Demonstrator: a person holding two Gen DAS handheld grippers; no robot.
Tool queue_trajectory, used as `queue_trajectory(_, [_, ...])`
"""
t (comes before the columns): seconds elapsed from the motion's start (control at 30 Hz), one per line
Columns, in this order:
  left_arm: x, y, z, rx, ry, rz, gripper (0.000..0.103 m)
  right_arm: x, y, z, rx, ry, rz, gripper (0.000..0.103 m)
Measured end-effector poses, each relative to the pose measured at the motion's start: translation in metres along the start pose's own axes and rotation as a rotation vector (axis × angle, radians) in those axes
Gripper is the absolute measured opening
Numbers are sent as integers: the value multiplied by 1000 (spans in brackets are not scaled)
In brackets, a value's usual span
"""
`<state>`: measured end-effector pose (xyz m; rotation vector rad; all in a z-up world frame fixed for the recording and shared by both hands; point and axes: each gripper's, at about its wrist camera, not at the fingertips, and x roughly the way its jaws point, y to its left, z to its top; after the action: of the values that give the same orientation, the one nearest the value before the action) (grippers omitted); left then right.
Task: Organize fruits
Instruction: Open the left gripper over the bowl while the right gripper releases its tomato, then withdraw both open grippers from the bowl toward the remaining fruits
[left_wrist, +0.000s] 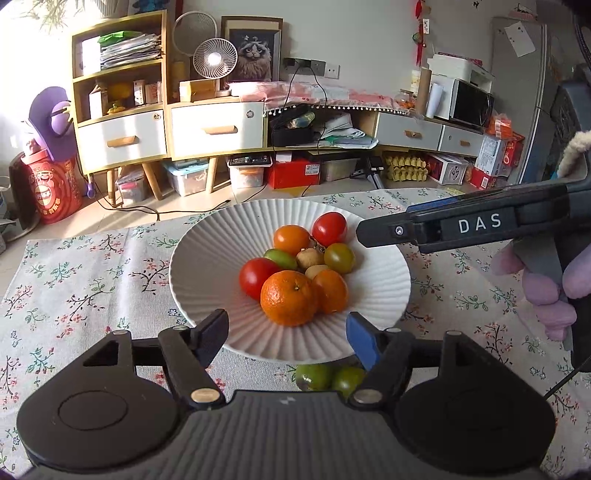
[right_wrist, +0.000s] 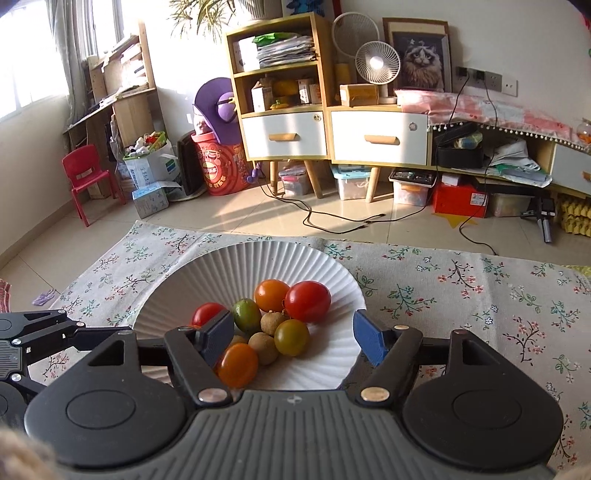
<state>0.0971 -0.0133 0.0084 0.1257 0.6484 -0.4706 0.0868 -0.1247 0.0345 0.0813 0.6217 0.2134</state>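
Left wrist view, lower centre: left gripper (left_wrist: 287, 334), black two-finger tongs with one blue pad, jaws spread apart and empty, hovering over the near rim of the plate. Just behind the fingers, at the bottom edge of the plate: two small green fruits (left_wrist: 328, 376) lying on the floral-print tablecloth (left_wrist: 92, 280), outside the dish. Centre of frame: white ribbed ceramic plate (left_wrist: 207, 258) holding a cluster of fruits, with a large dimpled orange mandarin (left_wrist: 288, 297) nearest, a red tomato (left_wrist: 256, 277) to its left, brown longans (left_wrist: 310, 257) in the middle, and a second red tomato (left_wrist: 329, 229) at the far side. Right of frame: right gripper (left_wrist: 373, 232), black body lettered "DAS", seen side-on above the plate's right rim, held by a hand in a lilac glove (left_wrist: 543, 291).

Right wrist view, lower centre: right gripper (right_wrist: 291, 338), jaws released and wide, nothing gripped, poised above the fruit pile. Upper half of both views: wooden cabinet with white drawers (right_wrist: 284, 136), small white fan (right_wrist: 377, 62), framed cat picture (right_wrist: 421, 59).
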Motion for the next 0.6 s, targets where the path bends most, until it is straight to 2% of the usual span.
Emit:
queue_trajectory(0.13, [-8, 0, -5, -3, 14, 11, 70, -11, 5, -7, -8, 0, 19, 73])
queue_trajectory(0.23, [-15, 1, -7, -18, 19, 5, 78, -20, 10, -14, -16, -2, 40, 77])
queue_trajectory(0.6, [-34, -2, -22, -24, 64, 23, 80, -41, 15, -29, -20, 17, 45, 84])
